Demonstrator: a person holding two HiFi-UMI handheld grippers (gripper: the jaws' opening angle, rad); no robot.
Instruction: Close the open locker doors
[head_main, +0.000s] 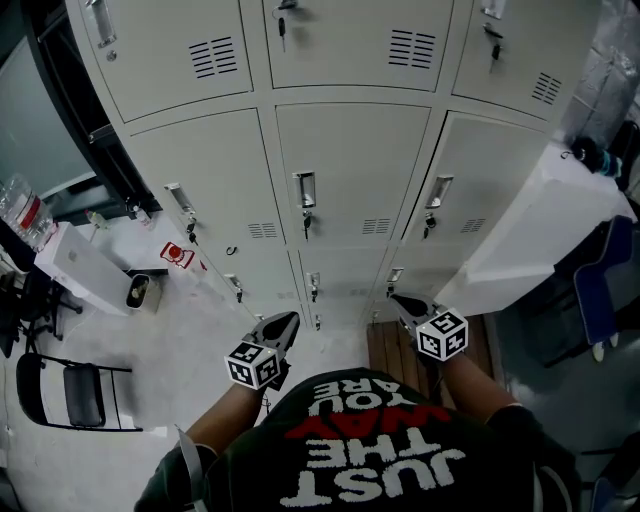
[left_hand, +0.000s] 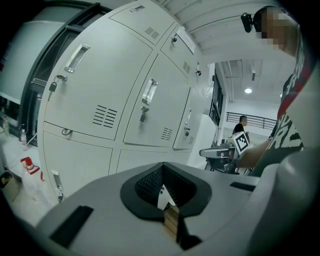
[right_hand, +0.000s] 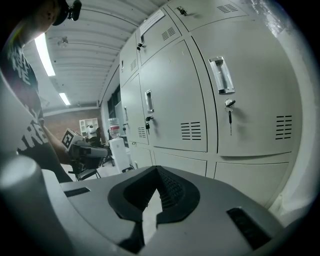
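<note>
Left claw: my left claw (head_main: 284, 324) has its jaws together on nothing. It sits well left of the open locker door and faces the closed lockers (head_main: 350, 170).
Right claw: my right claw (head_main: 405, 303) is also pressed tight and empty, just left of the open locker door.
Open locker door: the open locker door (head_main: 545, 225) is in the bank's right-hand column. It is swung out from the bank toward me, its long edge running up the bank.
Coming move: the door lies to the right of both claws, so I judge my right hand the nearer one to swing it back flush.
</note>
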